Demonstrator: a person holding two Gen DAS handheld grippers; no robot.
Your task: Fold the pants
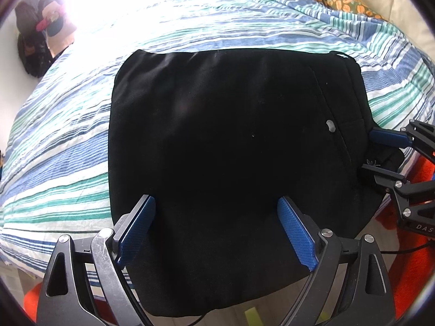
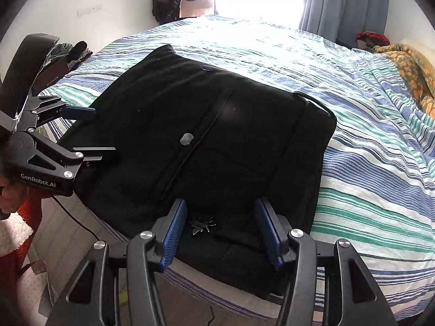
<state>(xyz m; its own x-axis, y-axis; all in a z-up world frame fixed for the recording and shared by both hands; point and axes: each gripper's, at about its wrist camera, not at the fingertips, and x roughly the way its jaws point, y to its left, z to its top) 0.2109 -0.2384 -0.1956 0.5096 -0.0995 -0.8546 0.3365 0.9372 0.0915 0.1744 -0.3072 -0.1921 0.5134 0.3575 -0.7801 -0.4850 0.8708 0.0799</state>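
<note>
Black pants (image 1: 217, 135) lie folded into a thick rectangle on the striped bed, their near edge hanging over the bed's front edge. A grey button (image 1: 330, 125) and pocket seam show on the right part. My left gripper (image 1: 216, 206) is open, its blue pads just above the near edge of the pants. My right gripper (image 2: 220, 209) is open over the waistband end of the pants (image 2: 204, 141), near a small embroidered logo (image 2: 202, 224). Each gripper shows in the other's view: the right one (image 1: 369, 149), the left one (image 2: 104, 131).
The striped blue, green and white duvet (image 1: 68, 135) covers the bed. An orange floral blanket (image 2: 410, 73) lies at the far right. A bright window with grey curtains (image 2: 342, 5) is behind. An orange-red rug (image 1: 407, 244) and wood floor lie below the bed edge.
</note>
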